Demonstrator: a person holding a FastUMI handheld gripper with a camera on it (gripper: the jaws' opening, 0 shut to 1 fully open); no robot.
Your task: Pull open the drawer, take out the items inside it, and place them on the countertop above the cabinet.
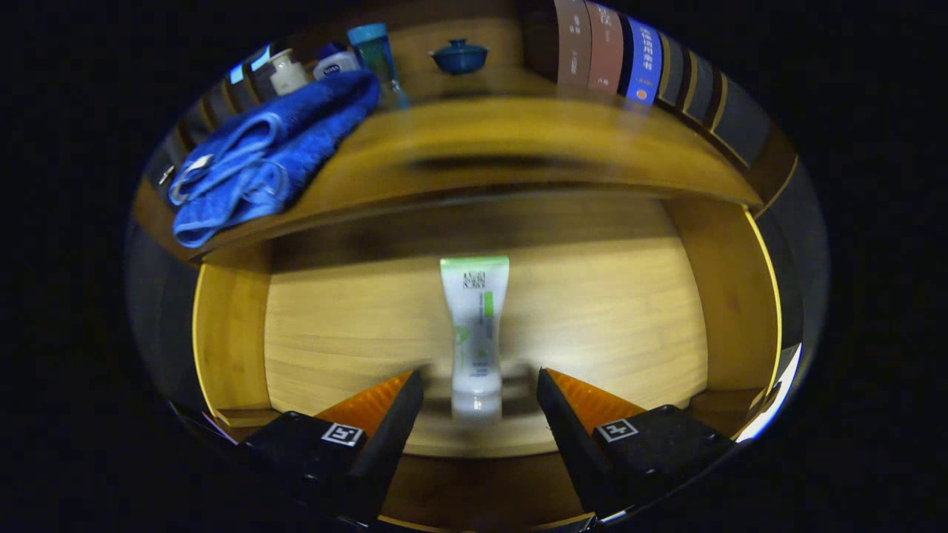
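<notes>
My jaws are spread, with the tube's [475, 333] cap end lying between them on the open drawer [355, 333] floor. I should drop straight, pinch its middle squarely, then lift it to the counter [518, 133].

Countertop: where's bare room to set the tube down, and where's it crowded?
Free: the countertop middle, between the blue towel and the row of books, in front of the small lidded bowl. Crowded: the towel's end, with bottles packed behind it. The tube lies on the open drawer floor, its cap between the open gripper fingers.
</notes>
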